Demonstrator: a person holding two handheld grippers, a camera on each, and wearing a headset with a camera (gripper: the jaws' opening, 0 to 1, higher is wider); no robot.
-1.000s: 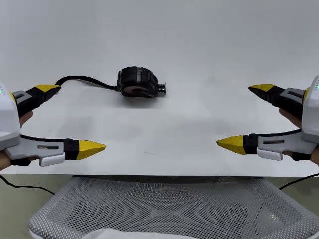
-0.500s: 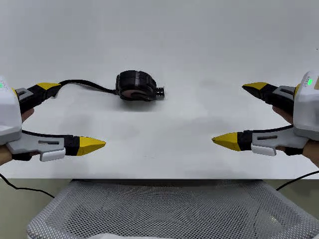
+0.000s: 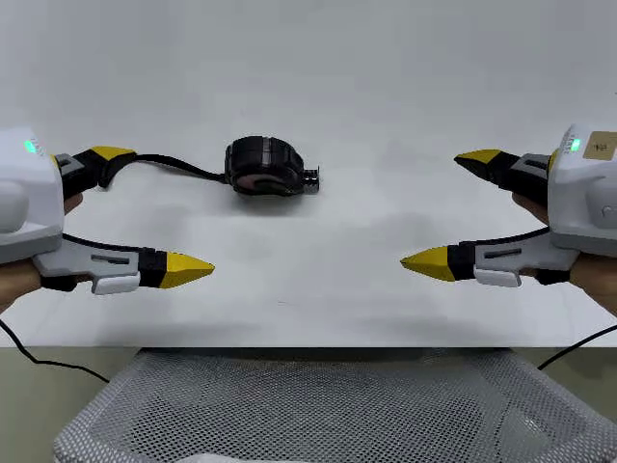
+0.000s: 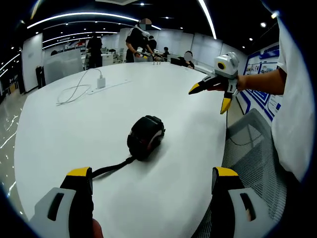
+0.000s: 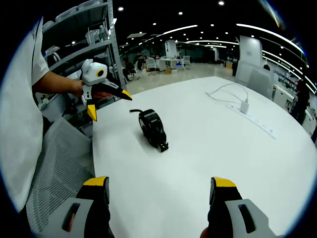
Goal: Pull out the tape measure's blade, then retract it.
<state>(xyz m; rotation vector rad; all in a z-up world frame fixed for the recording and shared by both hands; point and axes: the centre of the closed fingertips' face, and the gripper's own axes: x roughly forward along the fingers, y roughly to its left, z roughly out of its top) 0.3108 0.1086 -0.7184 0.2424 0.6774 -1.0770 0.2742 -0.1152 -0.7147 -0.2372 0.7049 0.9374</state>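
Nearest me, below the edge of the white surface, is a grey mesh chair back. Over that edge I hold my left hand-held gripper and my right hand-held gripper, one at each side, both with jaws spread wide, holding nothing and well apart from the work. Farther in, between them but nearer my left, the tape measure sits on the surface. It is a black case, apparently upright on its base, with the blade wound in and only the end hook poking out toward my right. A black strap trails from its other end toward my left, ending near that gripper's far jaw. I judge the case hard, compact and fairly heavy, so my left jaws could clamp it across its two flat faces. The hook looks small, thin and stiff, so my right jaws should pinch it squarely. The blade will likely spring back, so I would let it return slowly. No step is begun yet.
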